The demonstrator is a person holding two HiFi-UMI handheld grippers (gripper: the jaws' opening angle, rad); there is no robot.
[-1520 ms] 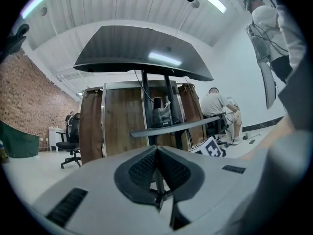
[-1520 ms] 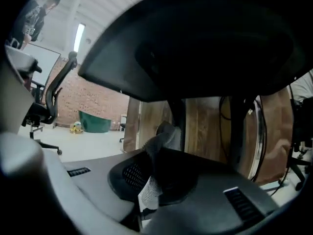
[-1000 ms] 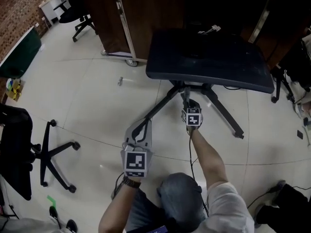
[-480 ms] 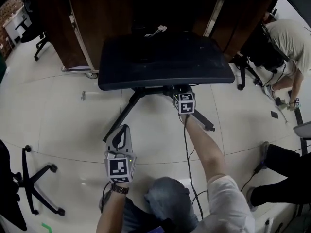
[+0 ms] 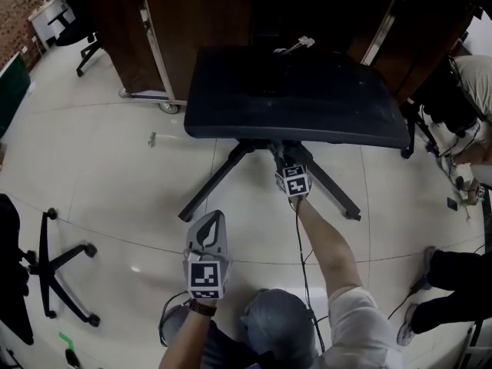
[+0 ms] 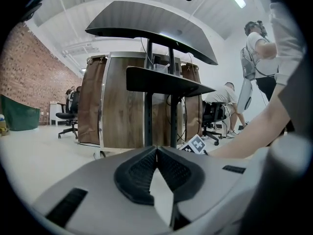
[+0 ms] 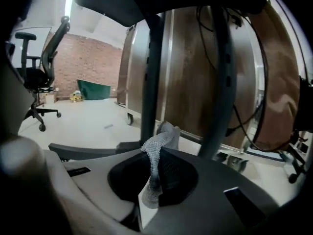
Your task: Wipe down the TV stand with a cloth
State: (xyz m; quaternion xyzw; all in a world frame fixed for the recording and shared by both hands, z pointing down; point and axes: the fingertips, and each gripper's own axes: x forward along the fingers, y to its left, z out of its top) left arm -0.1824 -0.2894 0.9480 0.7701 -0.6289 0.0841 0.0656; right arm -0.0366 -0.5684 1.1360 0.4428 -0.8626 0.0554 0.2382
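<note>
Right gripper [image 7: 155, 155] jaws are clamped on a grey mesh cloth [image 7: 157, 143], which sticks out past the tips toward the upright posts [image 7: 149, 82] of the TV stand [image 5: 296, 94]. This gripper sits low, below the front edge of the stand's dark shelf. Left gripper [image 6: 156, 150] jaws are closed together with nothing between them, above the floor [image 5: 115, 167] near the stand's left leg [image 5: 219, 177].

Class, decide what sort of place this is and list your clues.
Probably an office or workshop room: a black swivel office chair on a pale tiled floor, a red brick wall, and tall brown wood-panelled cabinets on castors.
</note>
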